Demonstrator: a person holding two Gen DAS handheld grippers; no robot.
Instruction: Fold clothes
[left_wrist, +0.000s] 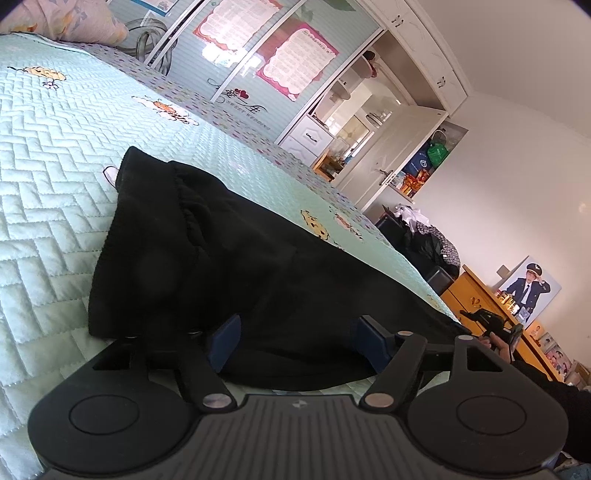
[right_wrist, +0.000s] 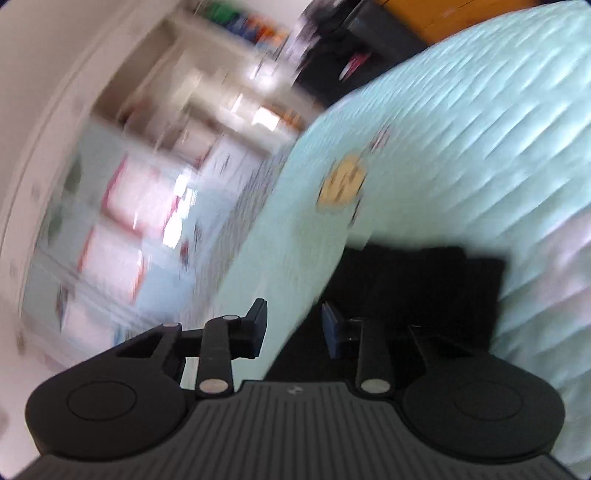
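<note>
We found the black garment (left_wrist: 207, 258) lying on the pale green quilted bed cover (left_wrist: 55, 155), stretched from the middle of the bed toward its far long edge by the wardrobe (left_wrist: 258, 62). In the left wrist view it lay directly ahead of the left gripper (left_wrist: 299, 343), its near hem passing between and under the two blue fingers (left_wrist: 225, 341). In the right wrist view, badly smeared by motion, the same dark cloth (right_wrist: 406, 288) sat just ahead of the right gripper (right_wrist: 295, 328) and under its right finger.

The garment looked like dark trousers or a similar piece, folded over at least once, with a gathered, ribbed band (left_wrist: 188, 210) running across its upper layer and a smooth rounded fold at the end nearest the pillow (left_wrist: 62, 18).

The left gripper stood wide open, its fingers either side of the cloth's edge; we could not tell whether they touched it. The right gripper was also parted, with the bed cover visible in the gap and nothing held.
</note>
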